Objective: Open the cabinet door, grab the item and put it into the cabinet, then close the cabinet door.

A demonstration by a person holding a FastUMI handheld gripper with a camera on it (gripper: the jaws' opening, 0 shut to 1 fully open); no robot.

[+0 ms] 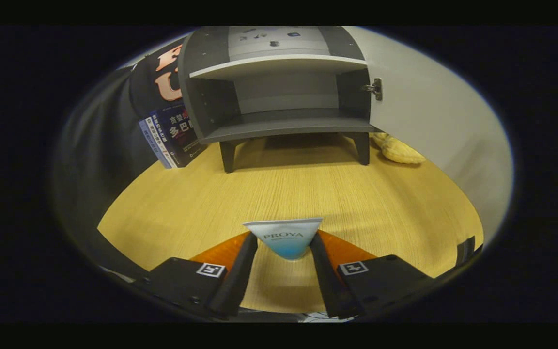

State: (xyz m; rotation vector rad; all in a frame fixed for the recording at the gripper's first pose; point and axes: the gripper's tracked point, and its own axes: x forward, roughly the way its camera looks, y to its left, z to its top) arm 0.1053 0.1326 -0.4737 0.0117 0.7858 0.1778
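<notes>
- Small white-and-blue tapered tube [286, 241]: clamped between the gripper [284, 242] fingers, raised above the wooden table [279, 194] for carrying.
- Dark grey cabinet [279, 97]: white door [429, 121] swung open, lower shelf ready to receive it.

Gripper [284, 242] fingers pressed on either side of a small white-and-blue tube [285, 238], held just above the wooden table [279, 194]. Beyond the fingers stands a grey cabinet [279, 92] on short legs, its door [429, 111] swung open to the right, both shelves bare. Books [172, 138] lean just left of the cabinet; a yellow soft object [400, 149] lies by its right leg.
</notes>
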